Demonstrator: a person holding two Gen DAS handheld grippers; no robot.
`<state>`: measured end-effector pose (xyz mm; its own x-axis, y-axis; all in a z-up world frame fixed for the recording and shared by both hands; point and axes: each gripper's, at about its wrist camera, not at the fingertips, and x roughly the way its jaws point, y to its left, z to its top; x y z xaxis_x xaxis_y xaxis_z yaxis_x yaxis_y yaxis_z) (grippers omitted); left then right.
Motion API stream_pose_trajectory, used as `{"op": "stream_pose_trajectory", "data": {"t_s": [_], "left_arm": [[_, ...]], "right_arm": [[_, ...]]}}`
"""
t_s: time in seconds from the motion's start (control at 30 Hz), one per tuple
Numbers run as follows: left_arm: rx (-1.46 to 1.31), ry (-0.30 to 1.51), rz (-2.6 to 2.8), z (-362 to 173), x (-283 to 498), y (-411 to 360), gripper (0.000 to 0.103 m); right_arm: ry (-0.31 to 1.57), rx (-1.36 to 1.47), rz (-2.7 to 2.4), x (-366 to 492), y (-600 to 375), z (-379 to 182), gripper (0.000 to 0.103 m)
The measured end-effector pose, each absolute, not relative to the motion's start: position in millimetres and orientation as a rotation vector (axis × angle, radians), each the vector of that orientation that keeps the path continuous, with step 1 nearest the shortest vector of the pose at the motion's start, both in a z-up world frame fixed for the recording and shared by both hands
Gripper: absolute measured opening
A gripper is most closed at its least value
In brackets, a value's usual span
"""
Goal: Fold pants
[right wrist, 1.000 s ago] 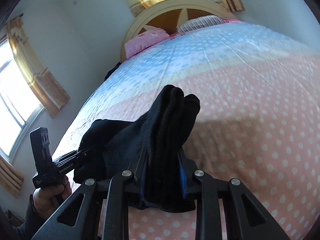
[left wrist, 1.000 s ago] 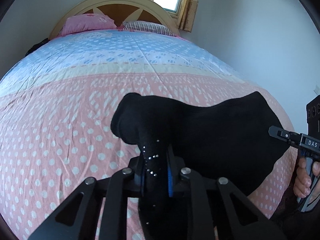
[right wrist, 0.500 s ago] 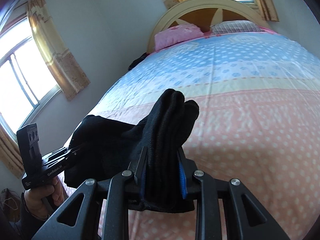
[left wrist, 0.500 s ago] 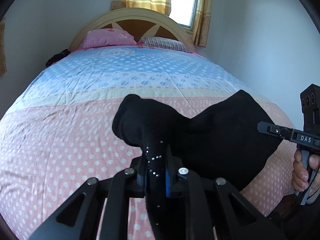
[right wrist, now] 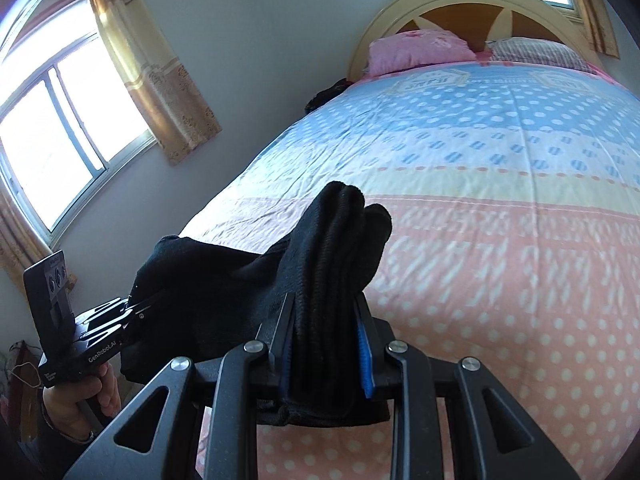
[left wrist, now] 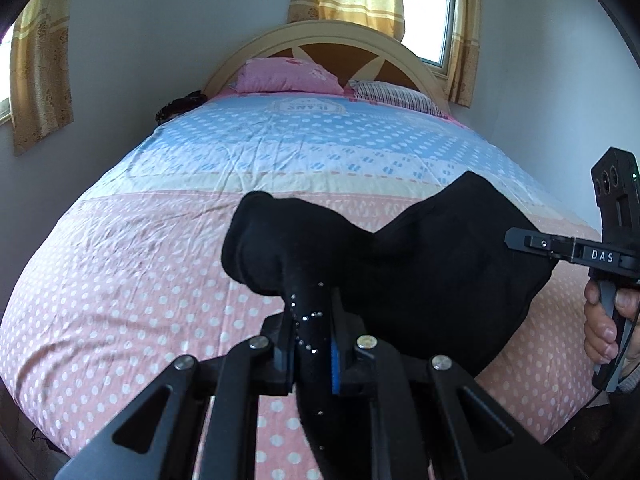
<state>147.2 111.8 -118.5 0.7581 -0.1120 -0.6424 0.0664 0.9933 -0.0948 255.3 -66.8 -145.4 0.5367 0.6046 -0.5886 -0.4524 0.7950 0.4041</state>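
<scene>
The black pants [left wrist: 420,264] hang stretched between both grippers above the near end of the bed. My left gripper [left wrist: 310,328] is shut on one bunched corner with small shiny studs. My right gripper [right wrist: 324,320] is shut on a thick ribbed bunch of the pants [right wrist: 336,240]. The right gripper [left wrist: 520,240] shows at the right edge of the left wrist view, and the left gripper [right wrist: 134,308] shows at the lower left of the right wrist view. The lower part of the pants is hidden behind the fingers.
The bed [left wrist: 140,280] has a pink dotted and blue dotted sheet. A pink pillow [left wrist: 288,76] and a striped pillow [left wrist: 392,96] lie at the arched headboard [left wrist: 340,36]. Dark clothing [left wrist: 180,106] sits at the far left corner. Walls and curtained windows [right wrist: 60,120] flank the bed.
Both grippers have risen and tilted up with the pants held between them, so more of the headboard, walls and windows shows. The grips are unchanged.
</scene>
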Motion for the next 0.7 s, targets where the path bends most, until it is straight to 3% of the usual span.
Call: {"op": "stream_pose_trajectory", "data": {"t_s": [0.7], "left_arm": [[-0.116,0.77,0.019,-156.8,132.5,177.7,0.013]], "right_arm": [[0.87,0.204,0.667,284.8,-10.2,-193.0,0.026]]}}
